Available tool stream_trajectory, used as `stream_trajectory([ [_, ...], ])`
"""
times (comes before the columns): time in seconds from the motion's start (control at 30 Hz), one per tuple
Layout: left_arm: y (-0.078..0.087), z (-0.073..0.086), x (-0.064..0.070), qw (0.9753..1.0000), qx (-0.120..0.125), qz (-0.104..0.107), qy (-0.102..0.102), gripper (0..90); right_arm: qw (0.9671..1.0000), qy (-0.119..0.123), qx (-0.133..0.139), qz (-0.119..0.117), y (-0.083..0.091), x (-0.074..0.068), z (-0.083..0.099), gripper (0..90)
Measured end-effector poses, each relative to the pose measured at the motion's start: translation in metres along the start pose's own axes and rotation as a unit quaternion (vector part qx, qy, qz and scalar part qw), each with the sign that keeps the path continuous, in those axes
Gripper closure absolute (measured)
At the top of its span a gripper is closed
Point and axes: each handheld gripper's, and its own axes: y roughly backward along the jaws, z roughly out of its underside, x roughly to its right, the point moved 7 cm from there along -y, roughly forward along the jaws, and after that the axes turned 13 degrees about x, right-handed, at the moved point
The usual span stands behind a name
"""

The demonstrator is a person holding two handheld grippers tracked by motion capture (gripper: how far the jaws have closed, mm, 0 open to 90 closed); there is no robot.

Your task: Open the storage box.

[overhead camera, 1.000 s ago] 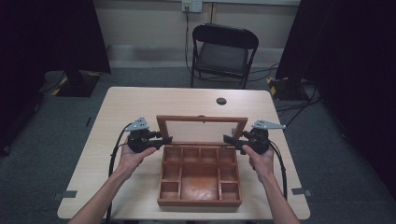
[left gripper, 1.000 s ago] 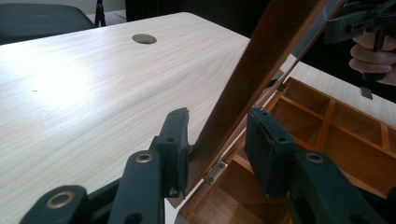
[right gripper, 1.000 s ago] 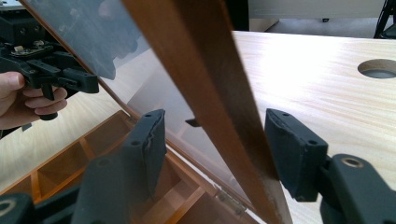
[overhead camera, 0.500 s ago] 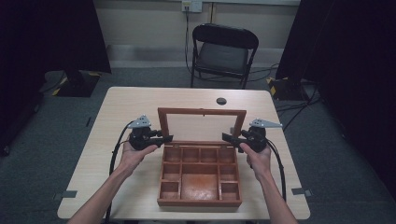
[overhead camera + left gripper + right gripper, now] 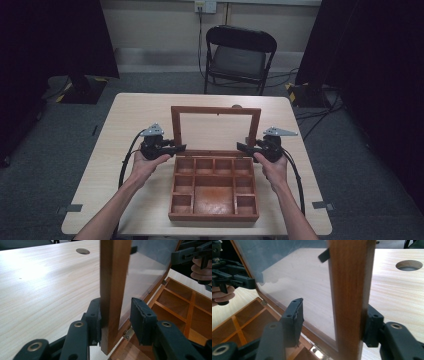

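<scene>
No brands, labels or writing readable anywhere, fwiw.

Counter (image 5: 130, 120) is pale wood-grain laminate w/ a round cable hole (image 5: 409, 265) at about 12 o'clock behind the box. Room: grey carpet floor, black folding chair (image 5: 239, 56) at 12 past the counter, dark curtains at 9 and 3, wall outlet w/ a cord above the chair, cables on the floor toward 2 o'clock, tape marks on the floor near the counter's near corners.

Wooden box (image 5: 214, 187) sits mid-counter toward 6, divided into small compartments round a bigger one, nothing inside as far as I can see. Its lid (image 5: 215, 129), a wood frame w/ a clear pane, stands upright at the box's 12 o'clock edge, hinged there.

My left claw (image 5: 176, 148) is at the lid's 9 o'clock side rail, low down near the hinge: jaws partly open, straddling the rail, outer pad touching the wood, inner one apart from the pane. Right claw (image 5: 244, 147) at the 3 o'clock rail, same deal: one pad against the wood's outer face, other off the pane. So neither's clamped tight.
</scene>
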Motion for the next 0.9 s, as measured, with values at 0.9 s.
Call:
stream_trajectory([
  [0.9, -0.015, 0.019, -0.024, 0.9948, -0.028, 0.008, 0.098, 53.0, 0.9975, -0.062, -0.004, 0.033, -0.027, 0.024, 0.02, 36.3],
])
